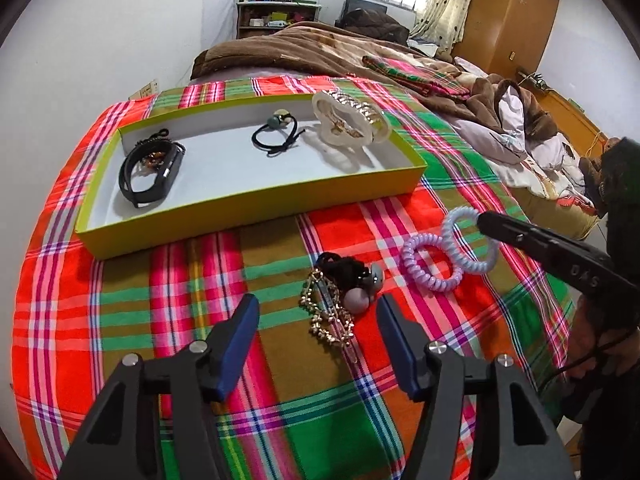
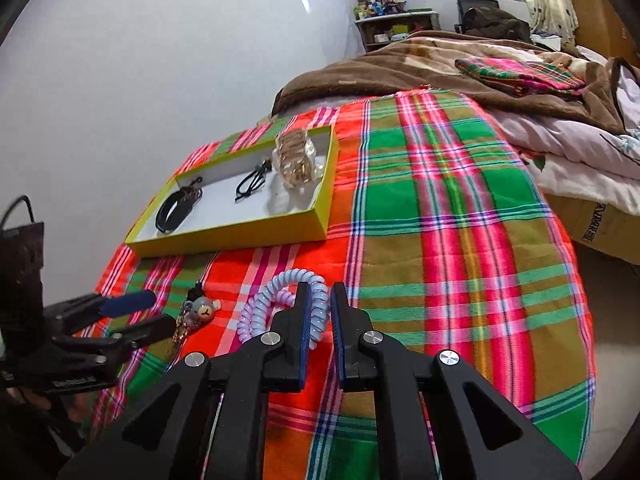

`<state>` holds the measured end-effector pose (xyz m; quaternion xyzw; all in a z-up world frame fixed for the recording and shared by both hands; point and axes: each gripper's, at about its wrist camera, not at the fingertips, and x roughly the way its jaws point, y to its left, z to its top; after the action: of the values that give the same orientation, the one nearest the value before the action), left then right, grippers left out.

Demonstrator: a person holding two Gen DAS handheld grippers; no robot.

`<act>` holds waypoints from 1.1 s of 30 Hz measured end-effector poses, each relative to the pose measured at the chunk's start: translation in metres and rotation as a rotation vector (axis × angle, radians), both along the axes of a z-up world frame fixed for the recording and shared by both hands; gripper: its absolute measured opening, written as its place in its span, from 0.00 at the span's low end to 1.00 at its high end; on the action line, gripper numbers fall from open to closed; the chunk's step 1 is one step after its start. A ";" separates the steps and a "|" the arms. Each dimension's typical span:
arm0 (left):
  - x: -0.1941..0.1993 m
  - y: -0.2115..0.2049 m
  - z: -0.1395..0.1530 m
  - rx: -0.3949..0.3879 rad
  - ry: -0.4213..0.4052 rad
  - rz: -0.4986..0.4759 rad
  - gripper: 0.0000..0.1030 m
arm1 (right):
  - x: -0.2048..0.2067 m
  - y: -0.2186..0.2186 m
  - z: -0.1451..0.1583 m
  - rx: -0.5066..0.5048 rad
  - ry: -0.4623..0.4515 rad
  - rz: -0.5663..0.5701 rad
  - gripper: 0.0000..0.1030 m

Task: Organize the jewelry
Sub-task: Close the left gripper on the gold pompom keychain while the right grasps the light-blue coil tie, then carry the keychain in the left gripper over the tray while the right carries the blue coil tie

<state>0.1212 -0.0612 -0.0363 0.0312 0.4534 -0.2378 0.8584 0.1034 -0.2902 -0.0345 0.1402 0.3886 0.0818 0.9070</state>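
Observation:
A yellow-green box (image 1: 256, 200) (image 2: 240, 236) with a white inside lies on the plaid cloth. In it are a black band (image 1: 150, 176), a black hair tie (image 1: 278, 136) and a clear claw clip with a gold chain (image 1: 352, 118). In front lie a gold chain (image 1: 328, 312) and a black bear hair tie (image 1: 356, 284) (image 2: 204, 310). My left gripper (image 1: 318, 340) is open just before them. My right gripper (image 2: 320, 312) is shut on a light blue coil hair tie (image 1: 464, 240) (image 2: 296, 280) that joins a lilac one (image 1: 432, 266).
The plaid cloth (image 2: 440, 208) covers the near part of a bed. Brown blankets (image 1: 304, 52) and pale bedding (image 2: 580, 152) pile up behind and to the right. A white wall stands on the left, a shelf (image 1: 276, 16) and wardrobe (image 1: 508, 12) at the back.

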 end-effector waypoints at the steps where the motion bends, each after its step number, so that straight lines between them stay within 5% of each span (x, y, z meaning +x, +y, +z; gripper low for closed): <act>1: 0.000 -0.002 0.000 -0.004 0.001 -0.004 0.61 | -0.001 -0.002 0.001 0.002 -0.002 -0.005 0.10; 14: 0.008 -0.038 -0.002 0.095 -0.055 -0.060 0.59 | -0.011 -0.022 -0.010 -0.019 0.024 -0.072 0.10; 22: 0.010 -0.046 -0.008 0.141 -0.066 -0.056 0.35 | -0.012 -0.026 -0.014 -0.017 0.032 -0.078 0.10; 33: 0.010 -0.043 -0.001 0.129 -0.096 -0.041 0.29 | -0.012 -0.026 -0.014 -0.016 0.028 -0.076 0.10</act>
<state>0.1309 -0.1046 -0.0376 0.1071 0.4255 -0.2238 0.8703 0.0913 -0.3167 -0.0483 0.1488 0.3961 0.0425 0.9051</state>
